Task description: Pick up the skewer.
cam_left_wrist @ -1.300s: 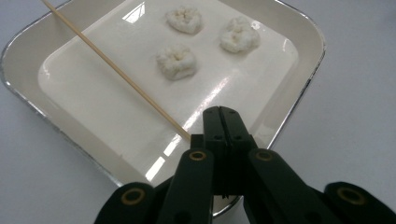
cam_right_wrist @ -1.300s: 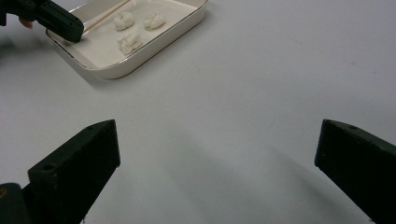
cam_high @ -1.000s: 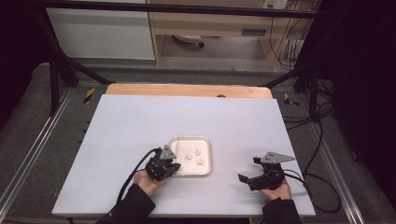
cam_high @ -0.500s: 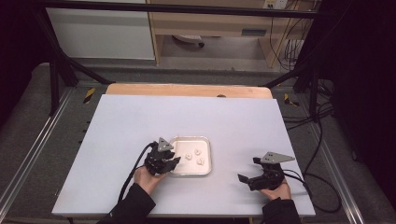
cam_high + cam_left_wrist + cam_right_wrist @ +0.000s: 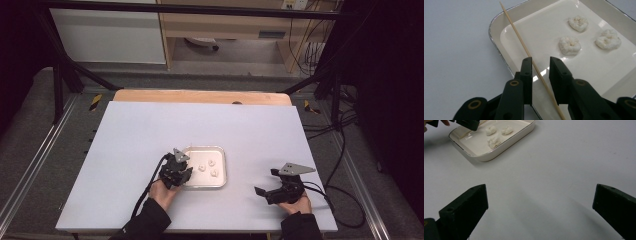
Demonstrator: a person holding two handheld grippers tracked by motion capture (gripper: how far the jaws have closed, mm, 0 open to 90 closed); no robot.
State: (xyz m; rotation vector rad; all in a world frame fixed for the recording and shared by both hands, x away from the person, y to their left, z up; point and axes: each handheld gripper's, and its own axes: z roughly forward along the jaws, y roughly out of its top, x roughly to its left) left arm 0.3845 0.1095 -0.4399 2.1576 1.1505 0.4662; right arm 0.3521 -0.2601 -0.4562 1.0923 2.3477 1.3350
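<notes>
Dim room, grey carpet floor [image 5: 30, 150], a white cabinet [image 5: 107, 35] and a wooden shelf unit [image 5: 225, 25] at the back, black frame bars [image 5: 65, 75] around, cables [image 5: 345, 150] trailing off the white tabletop [image 5: 150, 125]

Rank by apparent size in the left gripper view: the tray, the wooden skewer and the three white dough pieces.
1. Tray, largest.
2. Wooden skewer, long but thin.
3. Three dough pieces: they look alike, and differing nearness to the camera makes ranking them unsure.
</notes>
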